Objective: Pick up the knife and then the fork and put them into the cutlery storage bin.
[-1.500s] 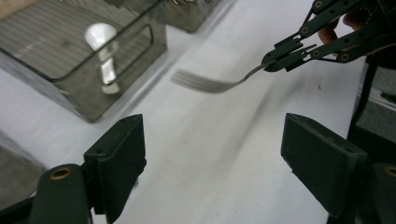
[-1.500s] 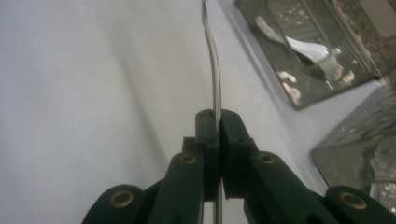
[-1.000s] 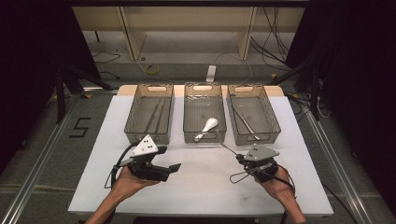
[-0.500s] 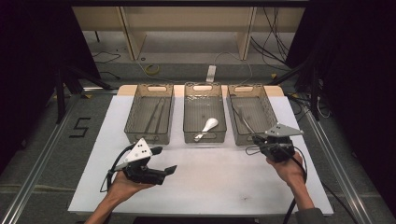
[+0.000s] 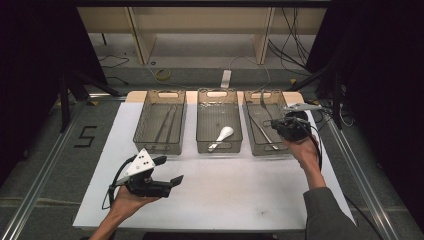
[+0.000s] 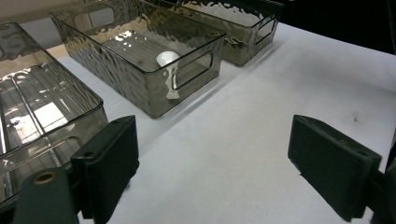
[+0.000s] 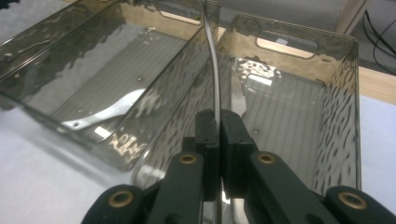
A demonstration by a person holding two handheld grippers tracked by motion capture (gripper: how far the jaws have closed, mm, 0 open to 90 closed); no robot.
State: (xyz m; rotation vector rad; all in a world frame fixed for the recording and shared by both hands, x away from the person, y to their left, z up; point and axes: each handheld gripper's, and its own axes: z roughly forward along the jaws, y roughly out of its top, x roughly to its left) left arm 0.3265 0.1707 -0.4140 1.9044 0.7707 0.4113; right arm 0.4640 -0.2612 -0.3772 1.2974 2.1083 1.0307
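On the white table (image 5: 225, 200) in the high view sit 3 clear bins in a row. The right gripper (image 5: 280, 126) hangs over the right bin (image 5: 250, 145), which has some metal cutlery lying lengthwise in it. The middle bin (image 5: 202, 145) holds a white spoon (image 5: 221, 136), bowl toward the far right, handle toward the near left. The left bin (image 5: 142, 145) has a couple of thin utensils lying along its length. The left gripper (image 5: 169, 170) sits low over bare table, well apart from the bins, pointing right.

In the left gripper view, the jaws stand wide apart with nothing between them, just table. The middle bin (image 6: 154, 93) is ahead, the spoon's bowl (image 6: 167, 58) showing through its wall.

In the right gripper view, the jaws are clamped together on a thin metal utensil (image 7: 214, 74). Its long axis runs straight up and away from the jaws, curving slightly, the far end cut off at the top edge, so I can't tell if it's a fork or a knife. It hangs right over the wall between the middle bin (image 7: 70, 51) and the right bin (image 7: 345, 93). My guess is it goes in the right bin, so the right hand is the nearer one, and it needs a nudge to clear that wall, with the utensil turned along the bin's length.
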